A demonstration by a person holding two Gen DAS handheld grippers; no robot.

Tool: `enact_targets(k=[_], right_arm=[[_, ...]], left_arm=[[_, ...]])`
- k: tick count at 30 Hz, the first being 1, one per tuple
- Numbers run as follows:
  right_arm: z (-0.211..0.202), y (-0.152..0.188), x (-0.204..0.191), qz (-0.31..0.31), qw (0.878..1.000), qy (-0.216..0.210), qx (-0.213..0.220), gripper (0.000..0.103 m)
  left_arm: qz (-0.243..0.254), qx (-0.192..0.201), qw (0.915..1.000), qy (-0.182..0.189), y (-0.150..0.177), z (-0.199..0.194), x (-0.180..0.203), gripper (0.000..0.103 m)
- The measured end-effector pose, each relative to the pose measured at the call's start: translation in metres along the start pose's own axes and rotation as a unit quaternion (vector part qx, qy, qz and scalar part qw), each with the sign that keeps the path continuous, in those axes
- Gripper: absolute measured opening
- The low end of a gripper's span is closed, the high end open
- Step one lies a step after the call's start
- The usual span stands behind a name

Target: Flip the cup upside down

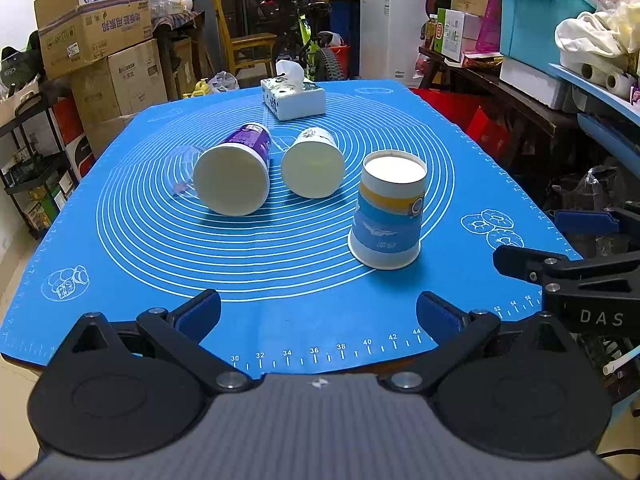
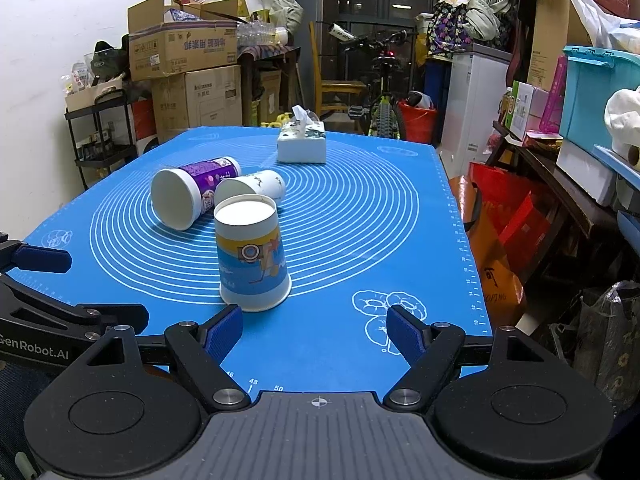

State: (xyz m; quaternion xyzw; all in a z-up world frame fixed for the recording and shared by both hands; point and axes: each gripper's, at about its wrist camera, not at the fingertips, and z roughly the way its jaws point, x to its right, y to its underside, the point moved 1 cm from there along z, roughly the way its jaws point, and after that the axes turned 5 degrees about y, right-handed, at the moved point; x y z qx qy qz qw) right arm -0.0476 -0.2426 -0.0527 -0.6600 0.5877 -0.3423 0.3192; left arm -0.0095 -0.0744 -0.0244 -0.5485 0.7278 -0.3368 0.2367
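A blue-and-yellow paper cup [image 1: 387, 216] stands upside down on the blue mat [image 1: 280, 280], rim down; it also shows in the right wrist view [image 2: 252, 256]. A purple cup [image 1: 236, 172] [image 2: 188, 192] and a white patterned cup [image 1: 314, 162] [image 2: 252, 186] lie on their sides behind it, mouths toward me. My left gripper [image 1: 318, 314] is open and empty near the mat's front edge. My right gripper [image 2: 314, 334] is open and empty, just in front and right of the upside-down cup.
A tissue box [image 1: 294, 98] [image 2: 302, 144] sits at the mat's far side. A clear plastic cup [image 1: 184, 172] lies left of the purple cup. Cardboard boxes [image 1: 96, 40], a bicycle [image 2: 382, 92] and loaded shelves [image 1: 580, 60] surround the table.
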Motion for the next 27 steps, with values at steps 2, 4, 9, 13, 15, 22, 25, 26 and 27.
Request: enact_targets(k=[2, 4, 9, 13, 15, 22, 25, 26, 27], right_arm=[[-0.0001, 0.0002, 0.0, 0.0, 1.0, 0.0, -0.001, 0.082], [-0.0002, 0.0, 0.0001, 0.0, 1.0, 0.0, 0.0, 0.082], [0.0001, 0.0011, 0.0006, 0.001, 1.0, 0.0, -0.001, 0.082], [0.0003, 0.0023, 0.0013, 0.002, 1.0, 0.0, -0.001, 0.082], [0.0003, 0.0025, 0.0012, 0.003, 1.0, -0.001, -0.002, 0.082], [0.0003, 0.0051, 0.0023, 0.003, 1.0, -0.001, -0.004, 0.082], [0.0004, 0.0058, 0.0031, 0.004, 1.0, -0.002, -0.005, 0.082], [0.0001, 0.0066, 0.0027, 0.004, 1.0, -0.002, -0.005, 0.082], [0.0002, 0.0061, 0.003, 0.004, 1.0, -0.002, -0.005, 0.082]], left_arm=[[0.0, 0.0, 1.0, 0.0, 0.0, 0.0, 0.0004, 0.103], [0.001, 0.001, 1.0, 0.0, 0.0002, -0.0003, 0.0011, 0.103], [0.001, 0.001, 1.0, 0.0, 0.0002, -0.0003, 0.0012, 0.103], [0.001, 0.0, 1.0, 0.0, 0.0003, -0.0002, 0.0012, 0.103], [0.0, 0.0, 1.0, 0.0, 0.0004, -0.0001, 0.0012, 0.103], [0.001, -0.001, 1.0, 0.0, -0.0006, -0.001, 0.0028, 0.103], [0.002, -0.001, 1.0, 0.001, -0.0007, -0.0012, 0.0031, 0.103], [0.002, -0.001, 1.0, 0.0, -0.0008, -0.0011, 0.0033, 0.103], [0.001, -0.001, 1.0, 0.0, -0.0006, -0.001, 0.0029, 0.103]])
